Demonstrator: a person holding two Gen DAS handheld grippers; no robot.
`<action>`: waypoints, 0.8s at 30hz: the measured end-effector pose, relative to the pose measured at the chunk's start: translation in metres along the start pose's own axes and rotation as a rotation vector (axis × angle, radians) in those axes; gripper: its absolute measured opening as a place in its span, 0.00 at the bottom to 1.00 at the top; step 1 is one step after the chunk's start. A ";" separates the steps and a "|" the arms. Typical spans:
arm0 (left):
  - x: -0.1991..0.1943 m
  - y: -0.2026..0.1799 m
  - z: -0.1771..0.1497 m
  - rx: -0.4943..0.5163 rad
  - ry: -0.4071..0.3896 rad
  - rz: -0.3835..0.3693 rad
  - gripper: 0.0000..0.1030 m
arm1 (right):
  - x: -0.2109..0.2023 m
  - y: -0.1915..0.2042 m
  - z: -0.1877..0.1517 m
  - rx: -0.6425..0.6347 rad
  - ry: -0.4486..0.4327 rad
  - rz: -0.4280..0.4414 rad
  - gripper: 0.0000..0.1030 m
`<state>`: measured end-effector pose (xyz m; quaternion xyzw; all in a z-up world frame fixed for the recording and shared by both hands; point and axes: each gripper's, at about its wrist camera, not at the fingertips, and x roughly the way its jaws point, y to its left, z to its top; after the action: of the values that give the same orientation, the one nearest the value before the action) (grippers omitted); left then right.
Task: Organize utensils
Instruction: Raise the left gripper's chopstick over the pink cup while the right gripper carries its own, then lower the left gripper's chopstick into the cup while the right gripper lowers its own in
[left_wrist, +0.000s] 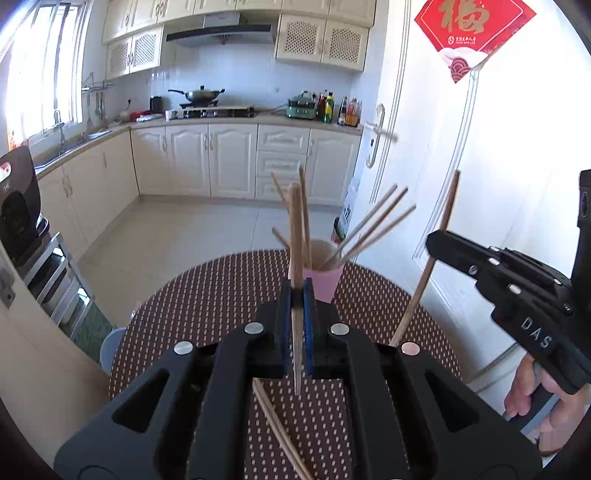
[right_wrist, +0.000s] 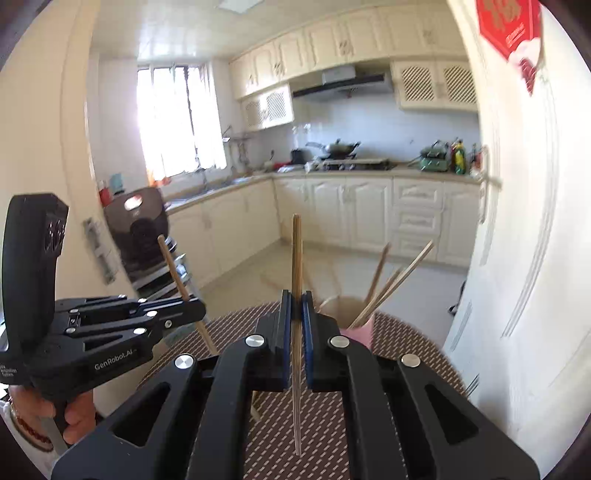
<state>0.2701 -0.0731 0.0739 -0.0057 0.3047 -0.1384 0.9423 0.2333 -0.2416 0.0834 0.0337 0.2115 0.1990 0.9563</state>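
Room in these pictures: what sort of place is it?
A home kitchen, most likely: a wok sits on a stove under a range hood, with cream cabinets and sauce bottles on the counter.

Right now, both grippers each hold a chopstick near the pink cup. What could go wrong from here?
1. The pink cup already holds splayed chopsticks; a new one could snag on them or tip the cup.
2. The left gripper and right gripper each pinch a single chopstick between narrow pads, so it may pivot or slip.
3. Both grippers are close together; they could collide over the cup.
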 end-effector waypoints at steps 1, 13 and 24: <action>0.002 0.000 0.003 0.000 -0.011 -0.001 0.06 | -0.001 -0.003 0.004 0.000 -0.018 -0.009 0.04; 0.021 -0.028 0.051 0.018 -0.209 0.010 0.06 | 0.012 -0.043 0.030 0.018 -0.202 -0.171 0.04; 0.040 -0.046 0.075 0.051 -0.357 0.004 0.06 | 0.036 -0.072 0.040 0.080 -0.311 -0.169 0.04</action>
<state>0.3327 -0.1332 0.1169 -0.0056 0.1290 -0.1409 0.9816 0.3064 -0.2921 0.0949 0.0841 0.0710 0.1018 0.9887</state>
